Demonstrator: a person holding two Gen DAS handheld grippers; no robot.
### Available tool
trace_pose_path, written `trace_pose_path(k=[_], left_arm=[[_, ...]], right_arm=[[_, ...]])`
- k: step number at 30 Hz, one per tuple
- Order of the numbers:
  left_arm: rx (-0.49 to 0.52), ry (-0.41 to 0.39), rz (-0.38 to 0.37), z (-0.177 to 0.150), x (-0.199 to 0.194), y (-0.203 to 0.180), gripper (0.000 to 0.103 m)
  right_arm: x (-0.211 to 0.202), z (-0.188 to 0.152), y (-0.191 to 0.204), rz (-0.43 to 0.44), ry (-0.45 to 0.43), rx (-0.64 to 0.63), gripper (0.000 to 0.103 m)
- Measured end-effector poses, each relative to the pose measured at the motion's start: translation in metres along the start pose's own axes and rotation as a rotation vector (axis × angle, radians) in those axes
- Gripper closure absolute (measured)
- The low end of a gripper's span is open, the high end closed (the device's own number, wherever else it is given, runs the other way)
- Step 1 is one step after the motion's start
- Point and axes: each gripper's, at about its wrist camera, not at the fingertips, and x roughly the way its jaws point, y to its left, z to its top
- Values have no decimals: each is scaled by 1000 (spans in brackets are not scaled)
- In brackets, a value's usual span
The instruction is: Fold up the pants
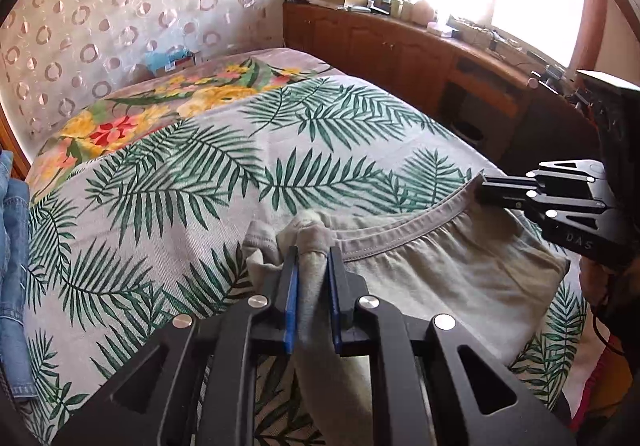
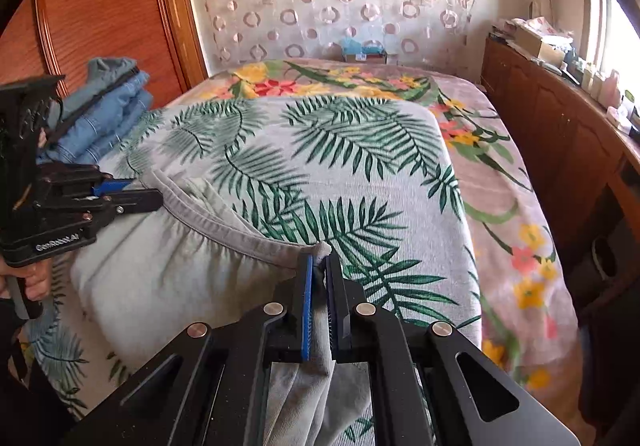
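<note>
We hold the soft, light grey pants [image 1: 440, 270] by the waistband [image 2: 224, 228], probably its two ends, both grippers' jaws clamped on cloth: left gripper [image 1: 312, 258], right gripper [image 2: 320, 262].

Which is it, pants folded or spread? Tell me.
Spread, not folded: the pants lie flat on the bed, waistband stretched between the left gripper and right gripper.

"GenRobot.AI" marks the left tongs [image 2: 158, 200]; "DAS" the right tongs [image 1: 486, 188].

both grippers are black, with blue pads [image 1: 291, 306] and round silver screws [image 1: 445, 321]. the left gripper [image 2: 160, 194] reads "genrobot.ai" in white; the right gripper [image 1: 482, 188] reads "das".
</note>
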Motion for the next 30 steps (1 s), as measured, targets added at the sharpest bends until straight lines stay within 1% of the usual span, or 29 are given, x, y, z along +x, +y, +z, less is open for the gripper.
trace_pose_path(k=[2, 4, 7, 9, 12, 15, 19, 23, 26, 28, 30], left_arm=[[-9, 3, -2, -2, 0, 1, 89], [-10, 12, 0, -2, 0, 1, 85], [-5, 19, 11, -2, -4, 0, 71], [-3, 10, 20, -5, -10, 0, 54], [-11, -1, 17, -13, -22, 0, 51], [-8, -12, 46, -25, -35, -5, 51], [9, -2, 41, -39, -43, -15, 51], [47, 12, 83, -44, -39, -22, 51], [41, 34, 100, -45, -31, -18, 51], [35, 40, 109, -44, -26, -14, 51], [36, 41, 109, -45, -22, -11, 51]], right_arm=[[2, 1, 2, -8, 11, -10, 97], [1, 1, 3, -13, 9, -10, 97], [-4, 1, -1, -16, 11, 8, 95], [-8, 1, -2, -24, -3, 18, 93], [-20, -6, -3, -39, -24, 27, 89], [-34, -18, -5, -19, -38, 54, 88], [-51, -37, 2, 9, -47, 66, 88], [-59, -48, 12, 37, -54, 61, 88], [-58, -52, 17, 48, -67, 56, 88], [-49, -56, 17, 51, -51, 58, 88], [-41, -59, 16, 28, -30, 49, 88]])
